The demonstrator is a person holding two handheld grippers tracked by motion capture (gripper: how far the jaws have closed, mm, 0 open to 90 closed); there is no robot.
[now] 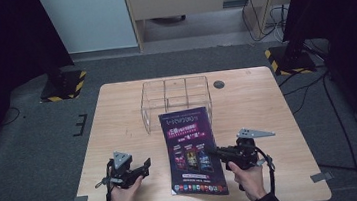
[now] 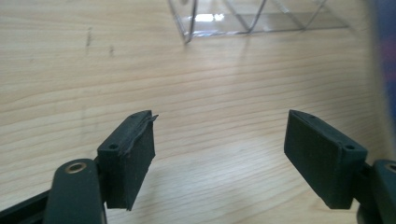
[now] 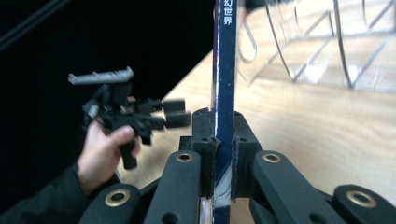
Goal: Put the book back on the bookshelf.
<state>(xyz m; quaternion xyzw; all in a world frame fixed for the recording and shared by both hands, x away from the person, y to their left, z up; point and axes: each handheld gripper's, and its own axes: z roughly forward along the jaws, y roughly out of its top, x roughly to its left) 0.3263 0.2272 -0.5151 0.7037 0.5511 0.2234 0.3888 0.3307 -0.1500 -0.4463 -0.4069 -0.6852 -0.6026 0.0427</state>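
Note:
A dark blue magazine (image 1: pixel 192 152) with a purple cover lies mid-table, and its far end overlaps the front of a clear divided box (image 1: pixel 176 98). My right gripper (image 1: pixel 211 152) is shut on the magazine's right edge. In the right gripper view the jaws (image 3: pixel 224 140) pinch the magazine (image 3: pixel 224 70) seen edge-on, with the clear box (image 3: pixel 327 42) behind. My left gripper (image 1: pixel 146 165) is held open left of the magazine, just above the table. Its pads (image 2: pixel 128 158) stand wide apart over bare wood, with the clear box (image 2: pixel 252 18) ahead and the magazine (image 2: pixel 386 56) at the right edge.
The wooden table (image 1: pixel 118 117) has a round cable hole (image 1: pixel 219 84) behind the box. Two stand bases with yellow-black stripes (image 1: pixel 64 85) sit on the floor past the far corners, with cables at the right. Bare wood lies left of the box.

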